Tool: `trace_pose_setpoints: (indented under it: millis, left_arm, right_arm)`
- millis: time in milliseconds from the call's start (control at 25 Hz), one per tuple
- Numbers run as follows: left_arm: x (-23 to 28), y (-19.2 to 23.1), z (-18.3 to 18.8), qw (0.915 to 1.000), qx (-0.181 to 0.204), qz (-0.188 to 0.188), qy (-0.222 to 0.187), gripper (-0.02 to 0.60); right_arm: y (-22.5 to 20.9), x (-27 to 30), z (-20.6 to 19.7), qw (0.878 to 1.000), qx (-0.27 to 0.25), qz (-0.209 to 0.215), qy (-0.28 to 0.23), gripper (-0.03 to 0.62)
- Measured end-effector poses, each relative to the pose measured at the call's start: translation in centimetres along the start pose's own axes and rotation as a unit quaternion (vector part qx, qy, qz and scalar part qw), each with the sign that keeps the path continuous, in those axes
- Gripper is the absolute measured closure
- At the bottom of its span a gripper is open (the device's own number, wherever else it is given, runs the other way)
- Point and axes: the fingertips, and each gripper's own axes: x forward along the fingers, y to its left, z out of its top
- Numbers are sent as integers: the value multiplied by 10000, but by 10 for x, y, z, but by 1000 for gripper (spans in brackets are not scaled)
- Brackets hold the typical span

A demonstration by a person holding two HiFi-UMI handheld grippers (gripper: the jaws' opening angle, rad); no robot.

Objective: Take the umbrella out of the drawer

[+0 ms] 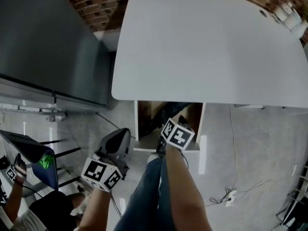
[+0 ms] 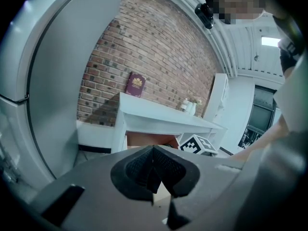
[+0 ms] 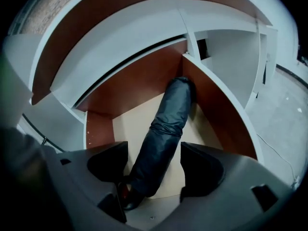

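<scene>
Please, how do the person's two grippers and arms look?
The left gripper and right gripper have grey bodies with black jaw pads. Each carries a white cube with black square markers. The forearms show no sleeves; blue jeans are worn.

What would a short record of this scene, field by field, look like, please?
drawer: open, under the white desk
umbrella: dark, folded, lying slantwise in the drawer
right gripper: open, fingers either side of the umbrella's near end, not closed on it
left gripper: shut, empty, held off to the side of the drawer
task status: umbrella not yet out
</scene>
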Motion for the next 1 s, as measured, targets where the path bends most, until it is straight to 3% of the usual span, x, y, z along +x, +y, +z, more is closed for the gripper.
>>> trace_pose_setpoints:
  millis: [280, 440, 560, 760, 1000]
  left_arm:
    - [11, 8, -2, 9998, -3, 159, 71, 584]
    - [12, 16, 1, 9996, -30, 278, 89, 584]
    - [10, 23, 1, 9993, -51, 362, 100, 584]
    - [5, 34, 0, 9988, -81, 471, 115, 584]
    - [-2, 35, -2, 9988, -81, 469, 123, 584]
  right_arm:
    - [-10, 42, -5, 9991, 182, -302, 236, 276]
    - [-16, 63, -15, 9965, 628, -257, 483, 259]
    - [-18, 74, -16, 9962, 569, -440, 494, 252]
    - [-14, 85, -18, 9928, 629, -982, 259, 246]
    - [-20, 79, -15, 9928, 450, -1071, -301, 246]
